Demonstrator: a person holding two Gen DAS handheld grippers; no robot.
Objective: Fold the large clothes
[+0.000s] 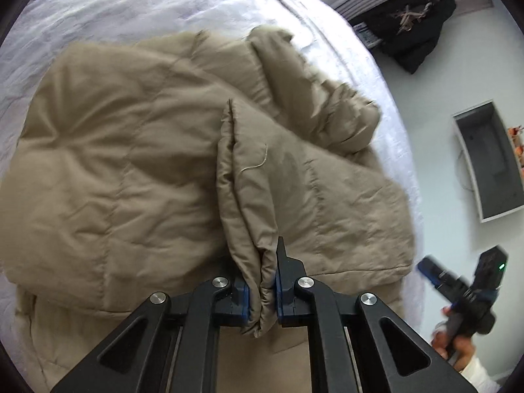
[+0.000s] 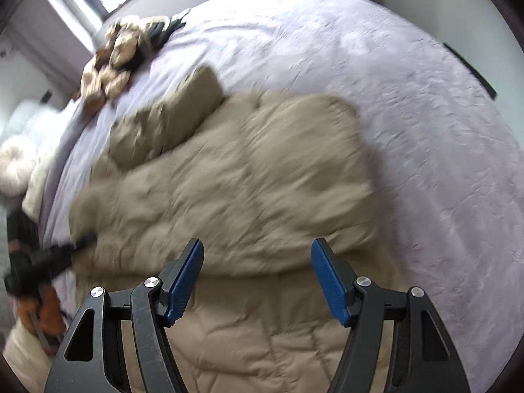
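Note:
A big tan quilted coat (image 1: 114, 150) lies spread on a bed with a pale lilac cover (image 1: 131, 9). My left gripper (image 1: 262, 281) is shut on a bunched fold of the coat, likely a sleeve end (image 1: 249, 177), which rises from between the blue pads. In the right wrist view the same coat (image 2: 229, 180) fills the middle, blurred. My right gripper (image 2: 257, 262) hangs above the coat's near part with its blue pads wide apart and nothing between them. The right gripper (image 1: 458, 281) also shows at the lower right of the left wrist view, held in a hand off the bed's edge.
A pile of beige and dark clothes (image 2: 121, 52) lies at the bed's far corner. On the pale floor beside the bed lie a black garment (image 1: 409, 32) and a grey open box (image 1: 488, 160). White pillows (image 2: 19, 160) sit at the left.

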